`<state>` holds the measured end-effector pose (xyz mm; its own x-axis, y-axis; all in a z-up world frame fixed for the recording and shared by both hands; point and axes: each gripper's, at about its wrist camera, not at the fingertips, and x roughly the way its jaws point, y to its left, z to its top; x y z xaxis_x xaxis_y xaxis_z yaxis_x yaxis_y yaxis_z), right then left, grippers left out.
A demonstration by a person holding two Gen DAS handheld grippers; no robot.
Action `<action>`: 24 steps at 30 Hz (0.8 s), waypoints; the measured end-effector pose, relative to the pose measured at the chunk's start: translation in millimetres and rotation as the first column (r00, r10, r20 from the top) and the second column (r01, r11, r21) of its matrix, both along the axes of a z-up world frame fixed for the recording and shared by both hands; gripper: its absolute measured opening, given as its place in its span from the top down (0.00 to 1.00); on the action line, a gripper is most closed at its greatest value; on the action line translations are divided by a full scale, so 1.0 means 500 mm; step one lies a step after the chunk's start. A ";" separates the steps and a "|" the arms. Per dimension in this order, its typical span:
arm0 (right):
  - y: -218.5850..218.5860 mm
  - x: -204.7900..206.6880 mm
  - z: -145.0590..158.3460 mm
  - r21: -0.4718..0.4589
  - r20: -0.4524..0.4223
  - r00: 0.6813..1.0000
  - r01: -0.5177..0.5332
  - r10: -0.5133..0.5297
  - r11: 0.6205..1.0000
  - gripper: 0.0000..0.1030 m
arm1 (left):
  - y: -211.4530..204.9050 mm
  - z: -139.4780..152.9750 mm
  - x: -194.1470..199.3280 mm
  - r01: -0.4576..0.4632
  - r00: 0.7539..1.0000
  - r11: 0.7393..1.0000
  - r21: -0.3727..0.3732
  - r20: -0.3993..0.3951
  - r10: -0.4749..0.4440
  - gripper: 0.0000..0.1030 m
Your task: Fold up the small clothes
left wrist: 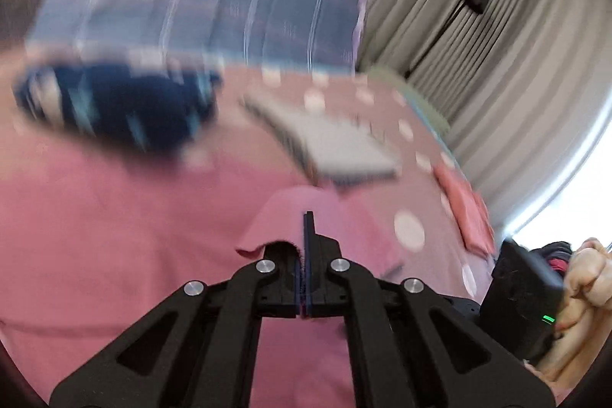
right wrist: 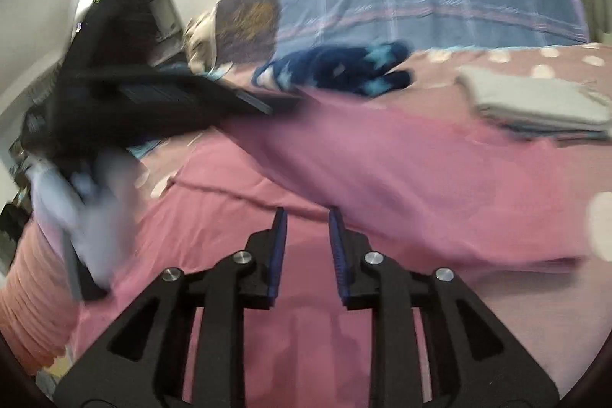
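The left claw (left wrist: 306, 243) pinches the pink garment (left wrist: 114, 236) to fold it, while the right claw (right wrist: 308, 239) gapes partly, empty.

Both wrist views look down their tongs, close over the pink cloth (left wrist: 114, 236), sharing the grey folded stack (right wrist: 535, 102).

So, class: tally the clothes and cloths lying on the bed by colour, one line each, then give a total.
Pink: 1, the pink garment
Navy with light stars: 1, the navy garment
Grey: 1, the folded grey stack; how many pieces it holds cannot be told
Total: 3
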<state>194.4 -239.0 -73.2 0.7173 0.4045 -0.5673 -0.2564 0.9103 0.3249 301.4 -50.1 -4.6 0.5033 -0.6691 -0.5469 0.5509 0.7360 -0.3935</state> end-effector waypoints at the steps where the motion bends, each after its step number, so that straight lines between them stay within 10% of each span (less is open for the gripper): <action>1: -0.018 0.001 -0.003 -0.013 -0.009 0.999 0.035 -0.035 0.999 0.71 | 0.028 0.038 0.001 -0.027 0.999 1.000 0.001 0.048 0.027 0.99; 6: -0.070 0.018 -0.060 -0.048 -0.133 0.979 0.152 -0.157 0.987 0.68 | 0.165 0.096 0.027 -0.189 0.974 0.977 0.099 0.144 0.174 0.99; 16: -0.038 0.040 -0.098 -0.135 -0.197 0.967 0.137 -0.162 0.981 0.65 | 0.387 -0.111 0.107 -0.394 0.905 0.873 0.287 -0.046 0.424 0.99; 24: -0.064 0.086 -0.069 -0.106 -0.178 0.965 0.176 -0.193 0.979 0.59 | 0.401 -0.099 0.102 -0.383 0.909 0.894 0.231 -0.078 0.410 0.99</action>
